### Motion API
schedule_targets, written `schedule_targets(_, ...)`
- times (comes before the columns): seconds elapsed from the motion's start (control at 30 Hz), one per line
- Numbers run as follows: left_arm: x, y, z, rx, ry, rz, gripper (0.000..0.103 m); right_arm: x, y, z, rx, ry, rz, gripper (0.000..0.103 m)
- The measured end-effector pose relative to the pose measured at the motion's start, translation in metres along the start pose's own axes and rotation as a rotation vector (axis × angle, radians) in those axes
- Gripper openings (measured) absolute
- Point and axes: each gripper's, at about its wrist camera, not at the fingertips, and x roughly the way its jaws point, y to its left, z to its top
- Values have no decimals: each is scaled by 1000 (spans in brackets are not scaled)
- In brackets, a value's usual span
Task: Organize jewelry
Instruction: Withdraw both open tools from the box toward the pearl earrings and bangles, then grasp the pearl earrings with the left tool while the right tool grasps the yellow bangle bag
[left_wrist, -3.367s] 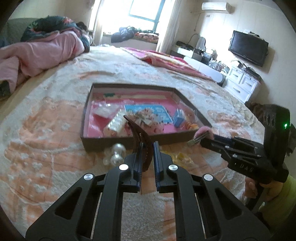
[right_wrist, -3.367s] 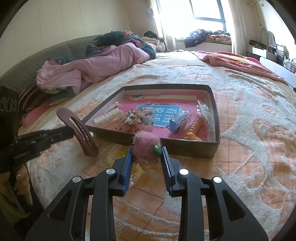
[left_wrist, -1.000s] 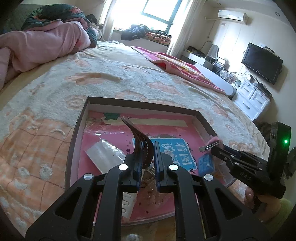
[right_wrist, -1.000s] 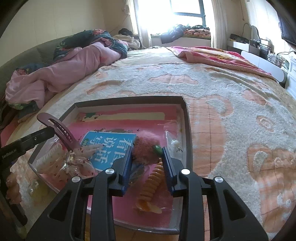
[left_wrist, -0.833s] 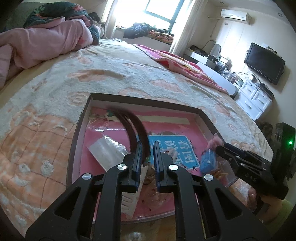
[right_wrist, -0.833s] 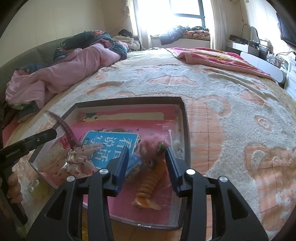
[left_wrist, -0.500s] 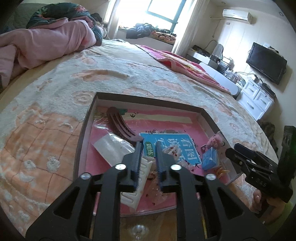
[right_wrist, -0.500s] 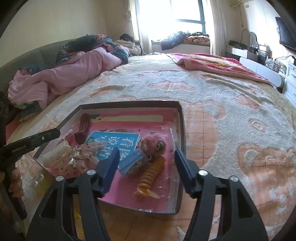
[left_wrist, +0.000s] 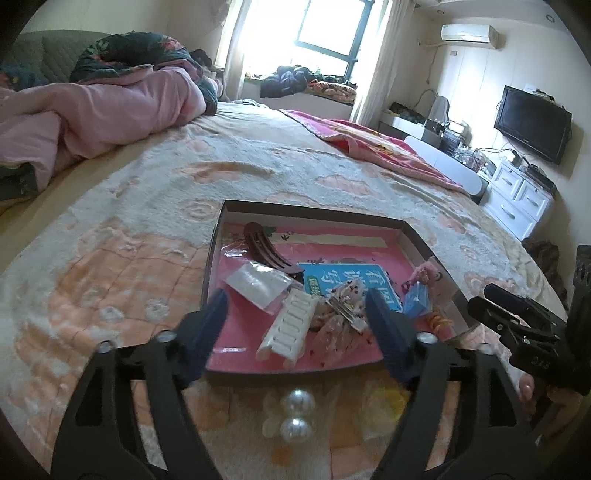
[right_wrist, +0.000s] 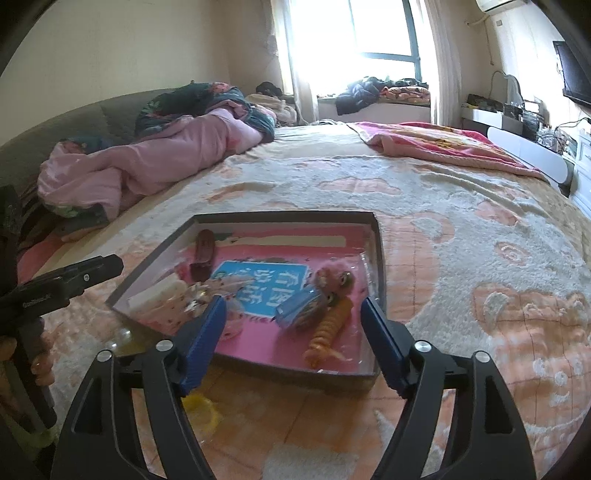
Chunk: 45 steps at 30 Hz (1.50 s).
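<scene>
A shallow dark box with a pink floor (left_wrist: 406, 229) (right_wrist: 380, 258) lies on the bed. In it rest a brown hair clip (left_wrist: 266, 251) (right_wrist: 203, 254), a pink fluffy hair tie (right_wrist: 332, 277), an orange spiral tie (right_wrist: 328, 328), a blue packet (right_wrist: 297, 306), a white comb clip (left_wrist: 288, 328) and a blue card (left_wrist: 351, 277). My left gripper (left_wrist: 297, 310) hangs over the box's near edge, its jaws opening with nothing gripped. My right gripper (right_wrist: 291, 317) hovers at the near edge too, jaws opening and empty. A pearl hair piece (left_wrist: 295, 413) and a yellow item (right_wrist: 199, 410) lie outside the box.
The box sits on a peach and cream bedspread (right_wrist: 480, 258). A pink quilt (left_wrist: 92, 110) is piled at the far left and a red blanket (right_wrist: 443, 144) at the far right. A white dresser (left_wrist: 517, 195) and a wall television (left_wrist: 532, 122) stand beyond the bed.
Both grippers opened and drew back from the box. The brown hair clip dropped from the left gripper into the box; the pink fluffy tie dropped from the right gripper beside the orange spiral.
</scene>
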Motion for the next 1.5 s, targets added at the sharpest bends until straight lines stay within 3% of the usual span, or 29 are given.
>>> schedule_targets(0.23, -11, -1, -10, 13, 3, 21, 89, -16, 15, -9, -53, -13, 25, 79)
schedule_targets(0.57, -22, 15, -27, -8, 50, 70, 90, -17, 37, -30, -132, 45, 83, 80)
schedule_targets(0.8, -23, 20, -38, -11, 101, 63, 90, -5, 62, -46, -225, 118, 146, 80)
schedule_targets(1.07, -7, 18, -51, -1, 178, 53, 90, 21, 76, -58, -286, 204, 147, 80)
schedule_targets(1.2, 3, 14, -58, 9, 214, 28, 78, 34, 80, -60, -298, 254, 155, 80)
schedule_targets(1.3, 8, 13, -60, 8, 230, 10, 67, 39, 85, -63, -321, 283, 178, 66)
schedule_targets(1.37, 11, 12, -62, 3, 240, -5, 61, 37, 87, -64, -324, 285, 212, 50)
schedule_targets(1.43, 15, 10, -64, 6, 251, -12, 53, 34, 90, -66, -334, 286, 218, 47)
schedule_targets(1.5, 17, 9, -65, 11, 259, -13, 35, 31, 92, -67, -339, 290, 228, 45)
